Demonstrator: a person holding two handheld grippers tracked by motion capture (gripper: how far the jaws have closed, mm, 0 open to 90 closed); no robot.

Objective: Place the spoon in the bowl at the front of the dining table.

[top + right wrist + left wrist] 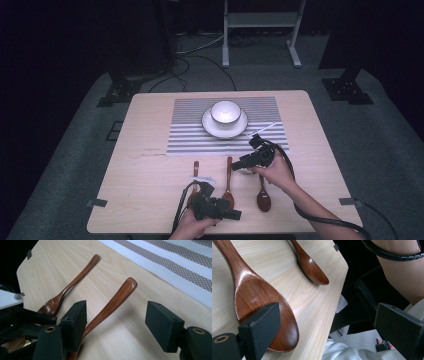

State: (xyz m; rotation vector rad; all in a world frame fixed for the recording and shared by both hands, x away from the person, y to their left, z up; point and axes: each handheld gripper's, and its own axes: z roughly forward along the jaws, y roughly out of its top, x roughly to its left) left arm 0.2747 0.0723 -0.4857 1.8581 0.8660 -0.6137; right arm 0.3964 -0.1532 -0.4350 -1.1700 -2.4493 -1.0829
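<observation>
Landmark: we place everything relative to the striped mat [225, 125], which lies on the far half of the wooden table [150, 200].
Bowl and plate: a white bowl [225, 112] sits in a white plate [210, 128] on the mat's middle.
Spoons: we see three wooden spoons on bare wood just nearer than the mat, handles pointing toward it.
Left spoon: the left spoon [195, 172] lies below the mat's left part.
Middle spoon: the middle spoon [229, 182] lies below the mat's centre, handle tip close to the mat's near edge.
Right spoon: the right spoon [263, 197] lies below the mat's right part, its handle under the right hand.
Right gripper: the right gripper [234, 167] hovers just nearer than the mat's near edge, jaws set wide. In the right gripper view [116, 325] the middle spoon's handle [113, 302] passes between the jaws, touching neither pad that we can see.
Left gripper: the left gripper [235, 214] rests at the table's near edge, far from the mat, jaws wide apart. In the left gripper view [327, 327] one pad hangs over the middle spoon's bowl [264, 307]; we cannot tell whether it touches.
</observation>
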